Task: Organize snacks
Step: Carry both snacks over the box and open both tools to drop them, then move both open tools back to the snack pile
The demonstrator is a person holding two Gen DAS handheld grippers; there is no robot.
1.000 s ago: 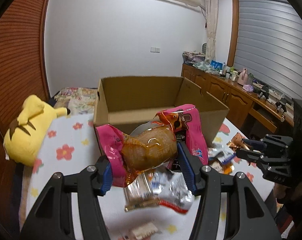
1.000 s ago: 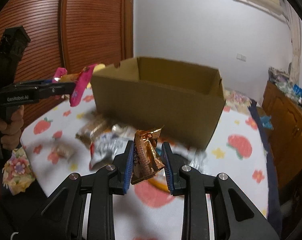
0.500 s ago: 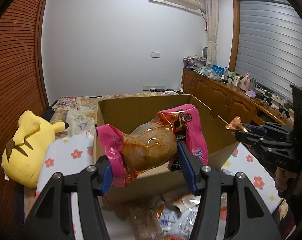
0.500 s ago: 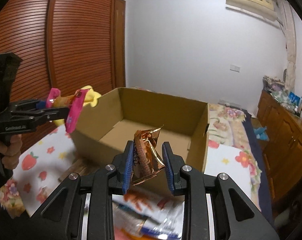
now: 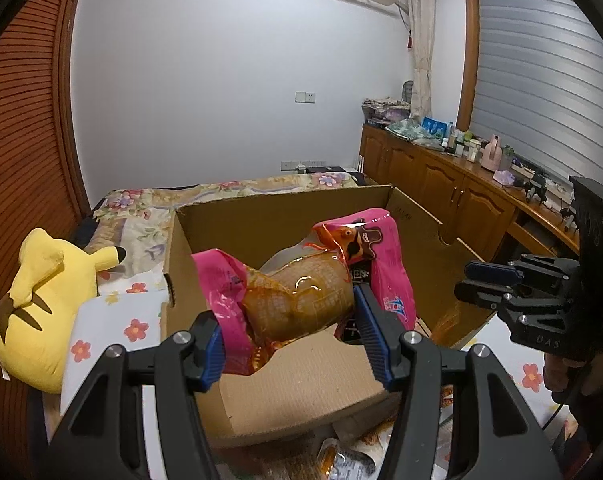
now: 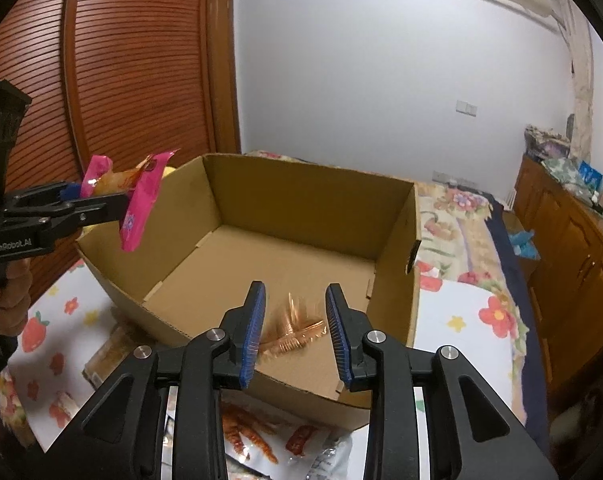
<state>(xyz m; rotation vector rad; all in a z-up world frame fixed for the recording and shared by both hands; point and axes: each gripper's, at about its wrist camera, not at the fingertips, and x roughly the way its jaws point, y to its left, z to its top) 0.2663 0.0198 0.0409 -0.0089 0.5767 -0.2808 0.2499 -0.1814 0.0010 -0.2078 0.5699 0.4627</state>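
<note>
An open cardboard box (image 6: 397, 240) stands on a flower-print cloth; it also shows in the left wrist view (image 5: 301, 380). My left gripper (image 5: 289, 328) is shut on a pink and orange snack bag (image 5: 301, 292) and holds it above the box's near left rim. In the right wrist view it (image 6: 101, 196) shows at the left with the bag (image 6: 141, 200). My right gripper (image 6: 295, 328) is open above the box's near wall. A copper foil snack (image 6: 291, 334), blurred, is between and below its fingers, inside the box. My right gripper also shows in the left wrist view (image 5: 489, 280).
Several loose snack packets lie on the cloth in front of the box (image 6: 261, 436), also in the left wrist view (image 5: 353, 456). A yellow plush toy (image 5: 41, 312) sits left of the box. A wooden sideboard (image 5: 461, 196) runs along the right. A wooden slatted door (image 6: 133, 72) is at the left.
Both grippers rose and moved over the box. My right gripper opened and let go of the copper foil snack, which dropped into the box. My left gripper still holds its bag.
</note>
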